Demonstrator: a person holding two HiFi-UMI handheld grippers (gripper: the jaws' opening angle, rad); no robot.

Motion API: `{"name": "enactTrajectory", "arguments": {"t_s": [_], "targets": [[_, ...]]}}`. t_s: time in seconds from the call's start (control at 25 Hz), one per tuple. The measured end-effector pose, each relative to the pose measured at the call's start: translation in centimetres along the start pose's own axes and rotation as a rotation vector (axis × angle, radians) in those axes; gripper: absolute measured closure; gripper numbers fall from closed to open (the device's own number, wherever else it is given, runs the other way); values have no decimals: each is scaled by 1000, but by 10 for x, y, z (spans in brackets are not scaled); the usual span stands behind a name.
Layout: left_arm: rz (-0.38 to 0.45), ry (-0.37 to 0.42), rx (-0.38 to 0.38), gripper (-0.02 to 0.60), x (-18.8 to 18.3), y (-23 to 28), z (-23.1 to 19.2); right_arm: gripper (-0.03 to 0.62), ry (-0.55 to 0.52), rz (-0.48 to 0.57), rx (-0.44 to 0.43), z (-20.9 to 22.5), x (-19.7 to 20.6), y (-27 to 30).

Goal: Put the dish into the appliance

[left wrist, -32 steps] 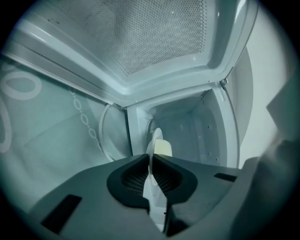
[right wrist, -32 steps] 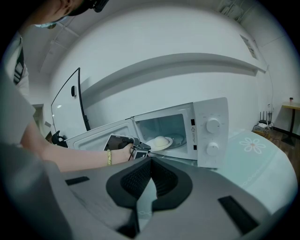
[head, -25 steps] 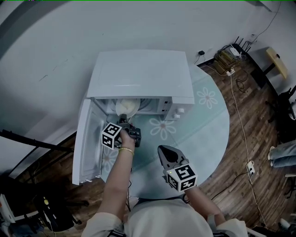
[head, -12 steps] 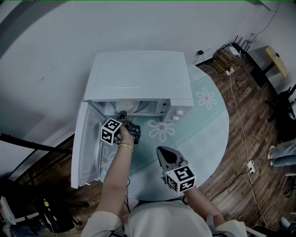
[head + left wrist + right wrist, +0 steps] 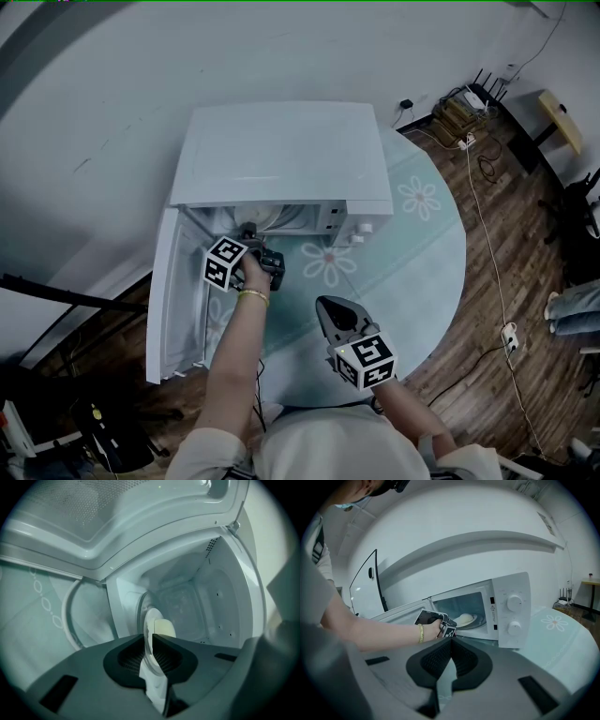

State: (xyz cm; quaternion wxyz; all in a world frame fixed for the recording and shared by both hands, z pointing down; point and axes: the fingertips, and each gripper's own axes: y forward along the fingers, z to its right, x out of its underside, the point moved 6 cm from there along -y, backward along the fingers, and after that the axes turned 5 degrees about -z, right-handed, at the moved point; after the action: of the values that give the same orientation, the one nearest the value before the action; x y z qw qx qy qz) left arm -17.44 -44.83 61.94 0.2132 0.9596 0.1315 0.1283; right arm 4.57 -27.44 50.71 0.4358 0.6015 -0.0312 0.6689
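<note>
- The dish (image 5: pixel 158 629) is already inside the open microwave (image 5: pixel 281 155), low over the turntable. The left gripper (image 5: pixel 152 638) has its jaws clenched on the dish's rim.
- I cannot tell whether the dish rests fully on the turntable.
- What is left, by my judgement: let go, back out, and perhaps shut the door (image 5: pixel 173 291).
- The right gripper (image 5: pixel 451 641) hovers over the surface (image 5: pixel 412 253) near its front edge, jaws pressed together on nothing.
- The cavity walls stand near the dish. The door hangs wide past the surface's left edge, so the way back toward the front edge looks open.
</note>
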Motion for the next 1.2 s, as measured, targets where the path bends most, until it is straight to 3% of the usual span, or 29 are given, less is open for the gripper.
{"name": "enactTrajectory", "arguments": {"t_s": [0.24,0.44,0.68,0.92,1.2], "targets": [[-16,55,2,428,1,-2,4,588,-3,5,0,-6,0,-1],[-24,53,-9,407,2,-8,-1,588,-6,10,3,-9,-1,-5],[-49,74,26,407,5,-22,5,588,-8,23,12,-15,-1,-10],[-105,155,74,408,18,-50,14,589,-10,30,31,-22,2,-18],[-193,302,124,532,39,-94,26,588,5,53,83,-27,6,-37]]}}
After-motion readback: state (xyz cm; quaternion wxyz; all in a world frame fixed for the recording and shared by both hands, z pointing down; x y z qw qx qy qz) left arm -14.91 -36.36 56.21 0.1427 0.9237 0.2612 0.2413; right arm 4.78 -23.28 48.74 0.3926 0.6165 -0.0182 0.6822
